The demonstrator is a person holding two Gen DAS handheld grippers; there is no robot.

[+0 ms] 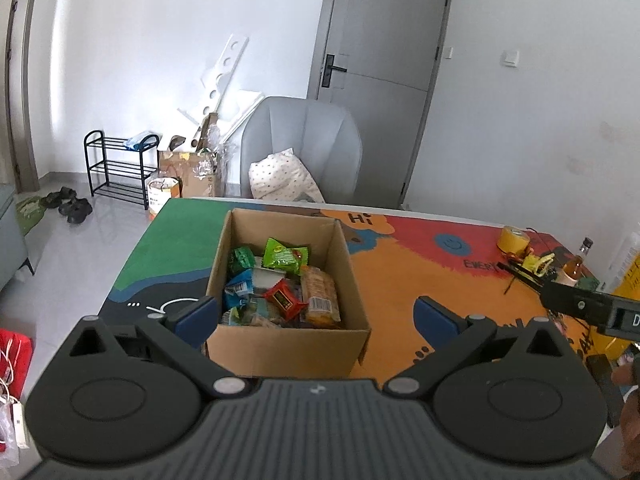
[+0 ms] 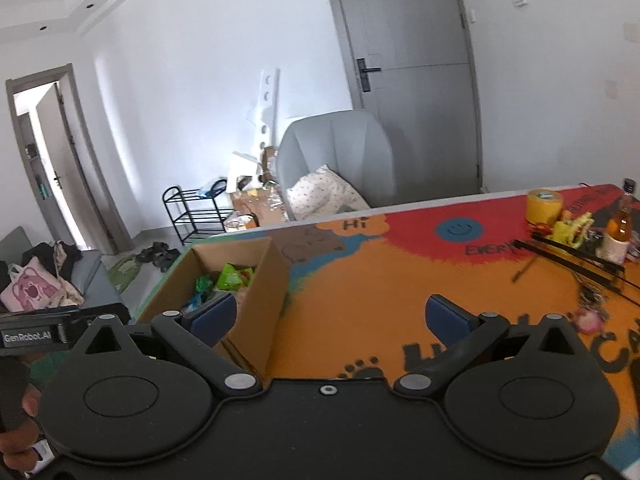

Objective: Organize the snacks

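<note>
The left wrist camera sits behind and above the left gripper (image 1: 316,314), looking forward and slightly down along its two blue-padded fingers. It faces the open brown cardboard box (image 1: 288,344) of snack packets head-on and from close by, so the box interior is fully visible. The right wrist camera sits likewise behind the right gripper (image 2: 330,318), tilted a little, and views the same box (image 2: 256,304) from its right side, low in the left of the frame. Both views share the colourful printed table mat (image 1: 400,280) (image 2: 380,300), the yellow tape roll (image 1: 513,238) (image 2: 544,205), the grey upholstered armchair (image 1: 304,140) (image 2: 336,148) and the grey door (image 1: 384,60) (image 2: 416,40)
</note>
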